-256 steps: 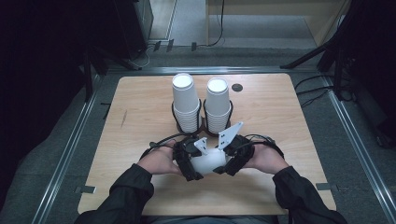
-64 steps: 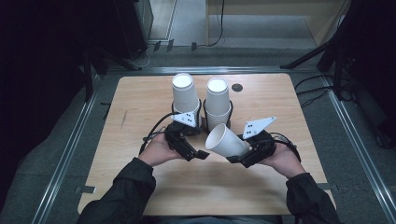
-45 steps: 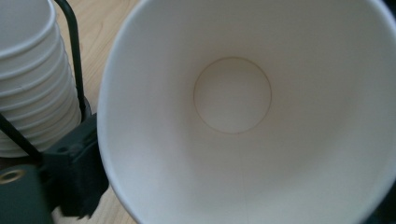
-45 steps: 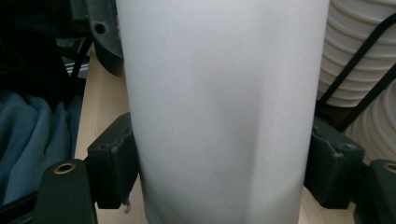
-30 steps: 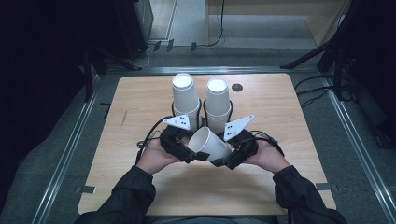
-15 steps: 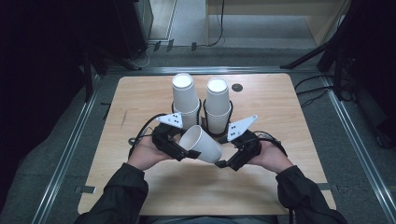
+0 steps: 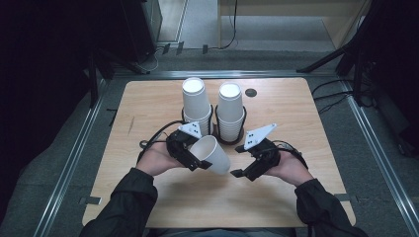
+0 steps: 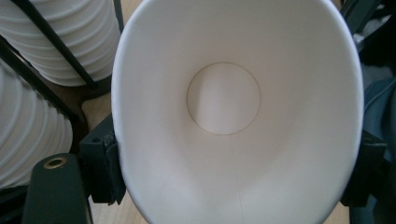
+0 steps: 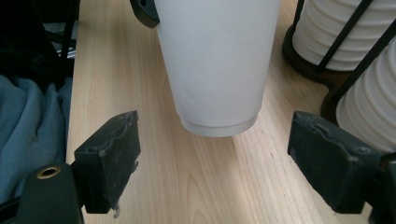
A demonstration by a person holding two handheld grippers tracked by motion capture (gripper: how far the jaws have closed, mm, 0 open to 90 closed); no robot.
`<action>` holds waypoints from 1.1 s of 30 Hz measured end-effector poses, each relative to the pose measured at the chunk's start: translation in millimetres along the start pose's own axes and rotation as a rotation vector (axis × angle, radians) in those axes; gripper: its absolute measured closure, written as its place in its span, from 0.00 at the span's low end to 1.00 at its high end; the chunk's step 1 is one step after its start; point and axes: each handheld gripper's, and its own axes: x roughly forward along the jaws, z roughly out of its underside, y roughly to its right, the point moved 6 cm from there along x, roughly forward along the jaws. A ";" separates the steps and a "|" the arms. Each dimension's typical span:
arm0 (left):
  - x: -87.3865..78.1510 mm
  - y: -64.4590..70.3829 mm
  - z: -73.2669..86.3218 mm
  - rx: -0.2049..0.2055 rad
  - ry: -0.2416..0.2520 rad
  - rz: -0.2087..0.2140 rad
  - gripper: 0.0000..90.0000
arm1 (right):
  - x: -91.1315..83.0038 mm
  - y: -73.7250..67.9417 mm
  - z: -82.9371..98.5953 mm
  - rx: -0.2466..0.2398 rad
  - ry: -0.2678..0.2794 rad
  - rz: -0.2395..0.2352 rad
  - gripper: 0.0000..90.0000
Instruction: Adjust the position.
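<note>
1. The left gripper (image 7: 197, 160) clamps a white paper cup (image 7: 211, 154) by its rim; in the left gripper view the jaws squeeze the cup's mouth into an oval, its round bottom facing the camera.
2. The cup lies tilted, its base pointing toward the right gripper (image 7: 242, 168).
3. The right gripper's jaws stand wide apart and hold nothing; the cup's base (image 9: 218, 126) hangs just ahead of them, between the jaw lines, not touching.
4. Beyond both grippers, two stacks of cups (image 7: 213, 106) stand upright in black wire holders on the wooden table (image 7: 296, 113).
</note>
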 end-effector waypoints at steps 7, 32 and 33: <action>11.5 4.0 -3.4 0.063 -0.064 -0.001 0.19 | 3.0 -1.3 7.6 0.005 -0.017 0.014 0.19; 21.9 30.4 -28.0 0.192 -0.098 0.033 0.19 | 35.3 -10.8 12.0 -0.003 -0.040 -0.006 0.18; 22.0 30.7 -28.0 0.190 -0.097 0.036 0.19 | 36.4 -11.0 10.9 -0.003 -0.034 -0.003 0.18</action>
